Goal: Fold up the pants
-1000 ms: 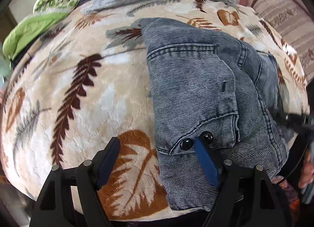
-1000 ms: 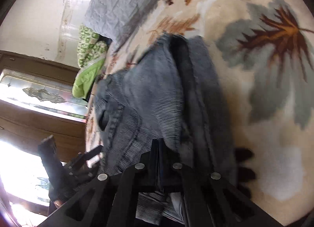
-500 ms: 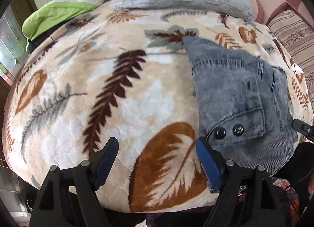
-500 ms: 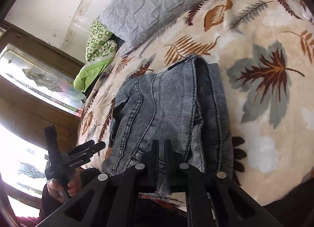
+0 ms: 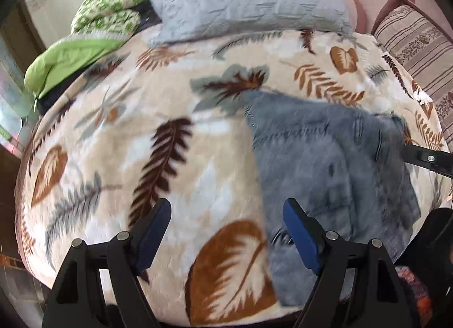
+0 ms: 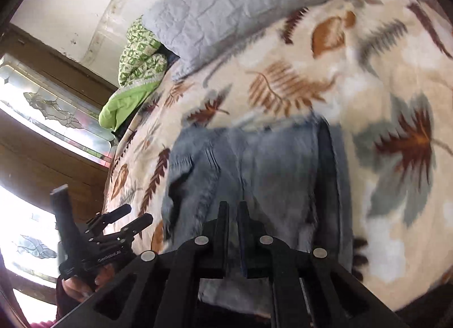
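Both grippers hover empty: left gripper (image 5: 226,231), blue-padded jaws spread wide; right gripper (image 6: 232,231), black jaws nearly together. Folded grey-blue ribbed denim pants (image 5: 325,172) lie rectangular near the plush leaf-print blanket's (image 5: 113,158) front edge.

Both views motion-blurred; pants (image 5: 325,163) seams, pocket and buttons smeared, fold layers not countable
Near edge of pants hidden behind right claw (image 6: 232,216) arms in right wrist view; whether any cloth sits in narrow slit between its fingers cannot tell
Right claw in left wrist view cut off by right edge, only one tip showing
Hand (image 6: 85,282) gripping left claw (image 6: 136,214) partly hidden by handle
Bed (image 5: 119,175) front edge cut off by frame bottom
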Demonstrator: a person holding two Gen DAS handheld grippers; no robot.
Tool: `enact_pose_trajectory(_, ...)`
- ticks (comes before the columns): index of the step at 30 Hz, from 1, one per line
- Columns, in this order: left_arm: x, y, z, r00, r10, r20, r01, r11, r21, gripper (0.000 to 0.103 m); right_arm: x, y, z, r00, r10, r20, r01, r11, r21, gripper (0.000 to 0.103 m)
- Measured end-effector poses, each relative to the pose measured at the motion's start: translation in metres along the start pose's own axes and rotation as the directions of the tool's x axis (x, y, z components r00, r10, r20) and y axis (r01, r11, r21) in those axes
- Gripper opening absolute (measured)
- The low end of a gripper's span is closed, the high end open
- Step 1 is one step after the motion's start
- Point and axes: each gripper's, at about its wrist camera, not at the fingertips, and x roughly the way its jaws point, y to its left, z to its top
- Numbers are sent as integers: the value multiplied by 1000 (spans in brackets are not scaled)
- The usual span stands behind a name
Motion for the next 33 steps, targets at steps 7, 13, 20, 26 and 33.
enact_pose_trajectory(7,57,-56,27,998,54,-36,-49,991,122,85,40,-23,25,998,-42,36,38,995,92,6)
enact_pose_trajectory(13,69,-55,19,991,137,-11,-135,985,103,103,60,-59,24,994,109,18,-110,971,214,4)
enact_pose_trajectory(20,39,-48,8,992,123,13,-123,990,73,102,32,-33,1,996,87,21,-89,989,118,8)
enact_pose_trajectory(26,24,-44,-8,992,120,39,-122,991,61,102,13,-9,-37,994,105,-12,-104,994,33,8)
enact_pose_trajectory(33,19,-44,-30,993,110,38,-112,992,64,103,25,-8,-72,997,54,-61,-54,999,-2,15)
